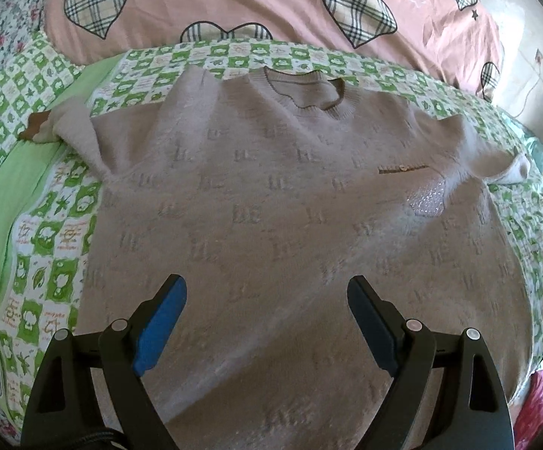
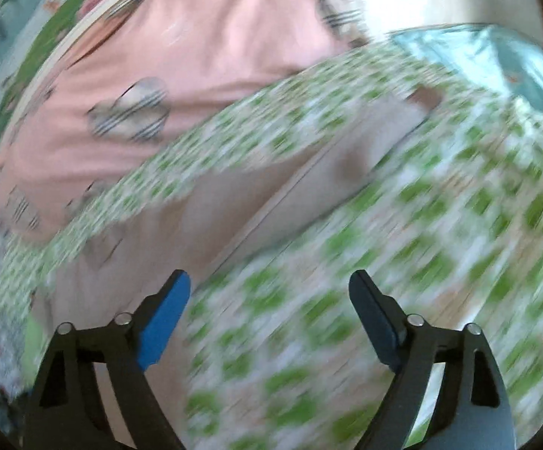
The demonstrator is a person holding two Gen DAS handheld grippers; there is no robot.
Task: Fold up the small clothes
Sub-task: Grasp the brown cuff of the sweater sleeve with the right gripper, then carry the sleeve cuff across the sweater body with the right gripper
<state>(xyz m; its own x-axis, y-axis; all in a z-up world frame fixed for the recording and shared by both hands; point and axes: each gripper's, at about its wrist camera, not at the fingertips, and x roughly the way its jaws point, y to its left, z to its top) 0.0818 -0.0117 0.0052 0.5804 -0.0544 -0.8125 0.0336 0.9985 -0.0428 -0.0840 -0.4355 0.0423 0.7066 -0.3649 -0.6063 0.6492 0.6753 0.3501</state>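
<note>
Looking through the left wrist view, I am seeing the left gripper [image 1: 267, 296] hanging over the lower part of a beige knitted sweater [image 1: 271, 202], its jaws spread wide and gripping nothing. I am seeing the sweater lying flat, collar away from me, on a green checked sheet [image 1: 57, 225], with a pink quilt [image 1: 233, 3] beyond it. Moving to the right wrist view, which is badly blurred, I am seeing the right gripper [image 2: 269, 292] with its jaws apart and nothing between them, over the sheet [image 2: 421, 247]; the sweater [image 2: 233, 206] is lying to its left.
</note>
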